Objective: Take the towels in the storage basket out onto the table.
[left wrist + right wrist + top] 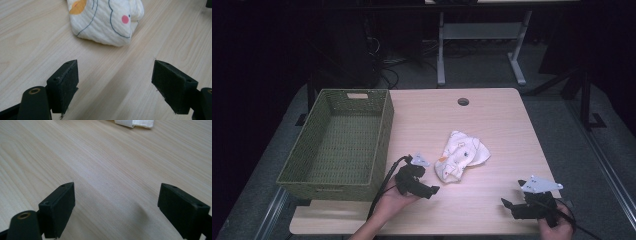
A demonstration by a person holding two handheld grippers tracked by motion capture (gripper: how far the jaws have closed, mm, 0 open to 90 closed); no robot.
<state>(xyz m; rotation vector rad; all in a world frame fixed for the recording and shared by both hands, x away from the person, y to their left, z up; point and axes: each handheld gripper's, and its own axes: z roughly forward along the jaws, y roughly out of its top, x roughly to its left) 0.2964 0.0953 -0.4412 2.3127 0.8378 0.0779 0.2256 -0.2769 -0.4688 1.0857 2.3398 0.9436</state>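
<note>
A crumpled white cloth (460, 155) with printed orange, blue and pink marks lies in the middle of the light wooden table (492, 120). My left gripper (433, 190) is just below and left of the cloth, open, its jaws pointing toward it with nothing between them. In the left gripper view the cloth (106, 18) lies a short way beyond the open left gripper (113, 87). My right gripper (508, 204) rests near the table's front right edge, open and empty. In the right gripper view the cloth (135, 123) is a small edge far ahead of the right gripper (115, 212).
A green woven basket (339, 142) stands on the left part of the table, with nothing in it. A round cable hole (463, 102) sits near the far edge. Behind the table stand a white desk frame (482, 40) and cables on the floor.
</note>
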